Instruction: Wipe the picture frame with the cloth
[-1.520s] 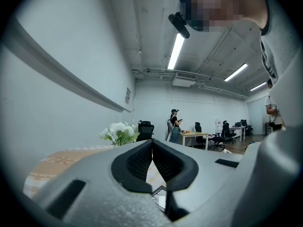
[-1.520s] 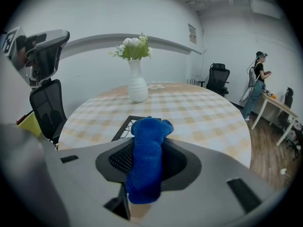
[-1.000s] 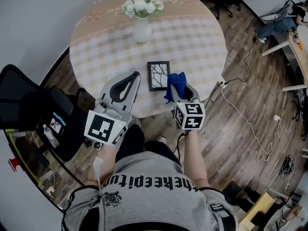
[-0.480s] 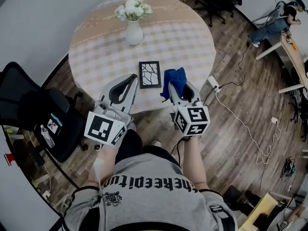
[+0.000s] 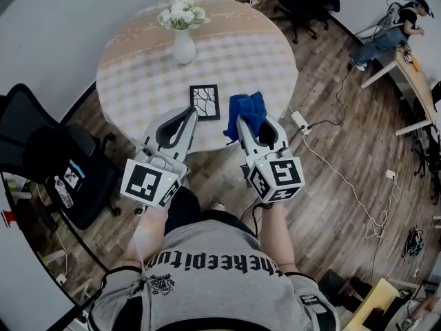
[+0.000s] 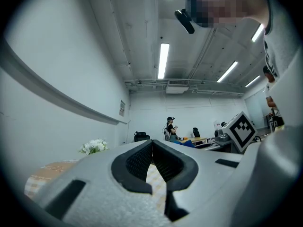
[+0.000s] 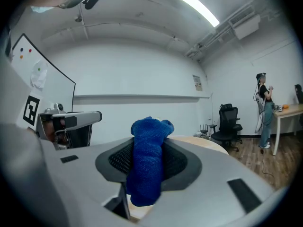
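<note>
The frame [image 5: 204,102] lay flat on the table [image 5: 255,54], a little in from its near edge and about midway along it, dark-bordered with a branching pattern on a pale panel. Just to its right hung the cloth [image 5: 247,113], a bunched blue cloth over the near edge of the table; whether it touched the frame could not be told. The right gripper [image 5: 249,124] was clamped on that cloth: in the right gripper view the cloth [image 7: 147,169] stood upright between the black pads, its top bulging above the tips of the gripper [image 7: 147,148] and its lower end hanging below them. The left gripper [image 5: 191,110] held nothing; its own view showed the jaws [image 6: 152,143] meeting at the tips, with only the checked tablecloth visible through the hollow behind them. Its tip pointed at the near left corner of the frame, close to it. Both forearms reached forward from the person's body, roughly side by side, the grippers angled slightly inward toward the frame and tilted up toward the table, their marker cubes nearest the chest. Farther back, toward the far left of the table, stood a white vase [image 5: 183,47] of white flowers [image 5: 180,12]. A black chair [image 5: 41,150] stood on the floor at the table's left, and a white cable [image 5: 337,171] trailed across the wood floor on the right.
</note>
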### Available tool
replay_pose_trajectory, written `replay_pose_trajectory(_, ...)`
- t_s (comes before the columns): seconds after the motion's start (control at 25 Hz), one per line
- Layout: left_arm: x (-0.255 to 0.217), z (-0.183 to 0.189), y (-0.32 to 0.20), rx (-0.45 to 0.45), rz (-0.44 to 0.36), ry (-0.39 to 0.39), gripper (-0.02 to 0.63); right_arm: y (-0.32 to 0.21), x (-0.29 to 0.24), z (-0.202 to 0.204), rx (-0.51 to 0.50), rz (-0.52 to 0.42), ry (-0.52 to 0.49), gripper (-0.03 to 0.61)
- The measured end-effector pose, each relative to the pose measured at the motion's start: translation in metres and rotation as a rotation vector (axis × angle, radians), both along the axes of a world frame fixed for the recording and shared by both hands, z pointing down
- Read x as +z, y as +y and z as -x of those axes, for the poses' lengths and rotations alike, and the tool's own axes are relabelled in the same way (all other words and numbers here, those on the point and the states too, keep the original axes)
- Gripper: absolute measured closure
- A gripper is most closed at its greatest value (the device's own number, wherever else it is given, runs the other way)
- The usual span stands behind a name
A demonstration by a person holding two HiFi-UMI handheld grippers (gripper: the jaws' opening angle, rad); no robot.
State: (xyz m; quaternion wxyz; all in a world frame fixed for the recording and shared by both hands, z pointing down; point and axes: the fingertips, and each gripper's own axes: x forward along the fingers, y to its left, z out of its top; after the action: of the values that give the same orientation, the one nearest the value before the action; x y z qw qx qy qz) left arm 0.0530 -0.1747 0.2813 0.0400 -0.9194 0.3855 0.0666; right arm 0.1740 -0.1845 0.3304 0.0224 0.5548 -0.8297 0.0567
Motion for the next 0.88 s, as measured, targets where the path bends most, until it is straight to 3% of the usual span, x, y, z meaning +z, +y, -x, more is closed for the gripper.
replay_pose_trajectory(0.56, -0.005, 0.001, 0.054, -0.106, -0.026, -0.019, 0.598, 0.047, -0.024, -0.012, -0.071, -0.098, -0.078, 0.430)
replay_pose_trajectory(0.88, -0.011, 0.011, 0.060, -0.102, -0.039, -0.027, 0.597, 0.056, -0.032, -0.001, -0.079, -0.121, -0.096, 0.428)
